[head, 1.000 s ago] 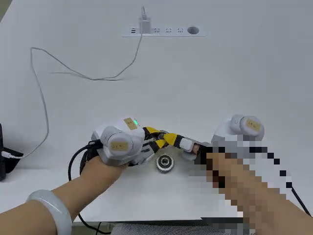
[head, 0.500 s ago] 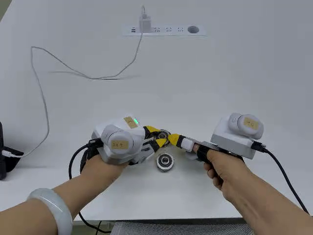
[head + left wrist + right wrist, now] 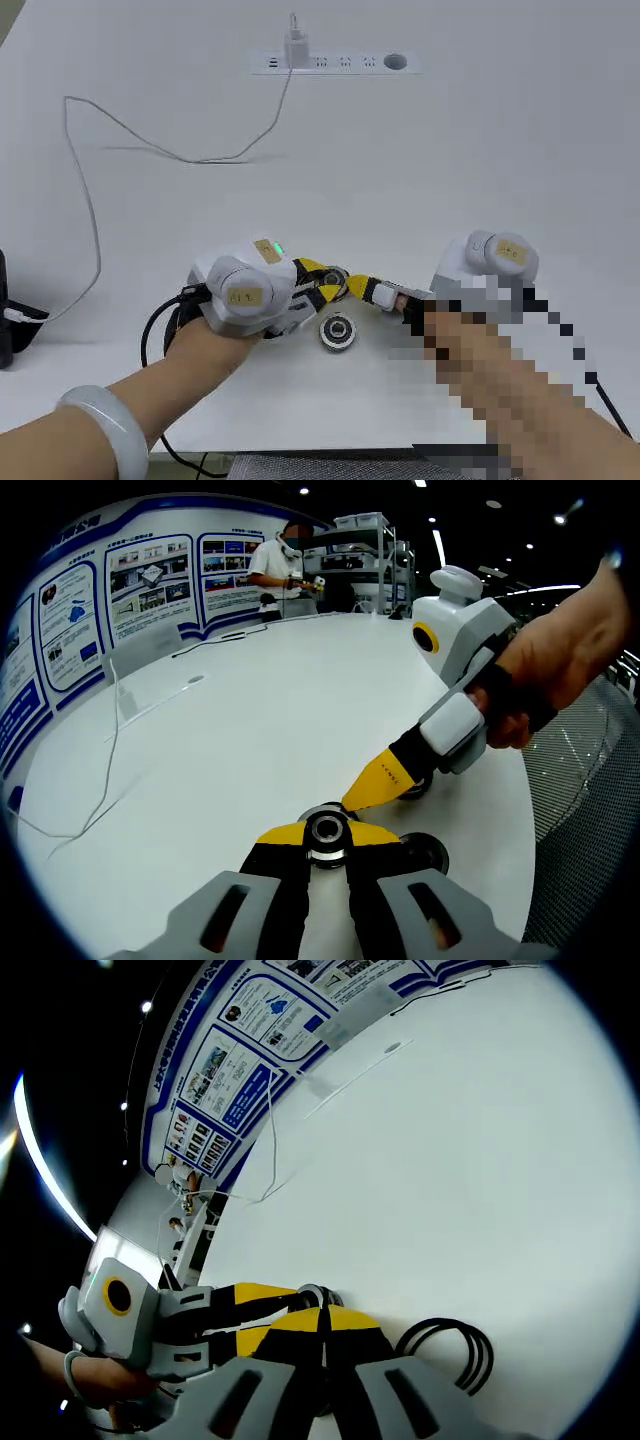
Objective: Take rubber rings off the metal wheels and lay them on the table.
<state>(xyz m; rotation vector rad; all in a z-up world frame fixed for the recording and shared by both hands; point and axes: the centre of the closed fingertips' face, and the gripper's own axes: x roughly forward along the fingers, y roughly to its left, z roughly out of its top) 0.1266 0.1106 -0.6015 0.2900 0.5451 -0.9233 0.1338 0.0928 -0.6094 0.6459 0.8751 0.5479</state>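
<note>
My left gripper (image 3: 328,283) is shut on a small metal wheel (image 3: 327,831), holding it just above the white table (image 3: 420,180). The wheel has a dark rubber ring around its rim. My right gripper (image 3: 350,286) comes in from the right, its yellow jaws shut with the tips pinched on that ring at the wheel's edge (image 3: 312,1295). In the right gripper view its tips (image 3: 322,1314) meet the left gripper's yellow jaws. A second metal wheel (image 3: 338,332) lies flat on the table just in front of both grippers, and is seen as a dark disc (image 3: 425,852) in the left gripper view.
A white power strip (image 3: 335,63) lies at the far edge, and a white cable (image 3: 85,190) runs from it down the left side. A black cable (image 3: 450,1350) loops behind the left hand. The table's front edge (image 3: 320,445) is close below the grippers.
My right gripper has edged a little to the left, closer onto the held wheel. The left gripper and the wheel on the table have stayed put.
</note>
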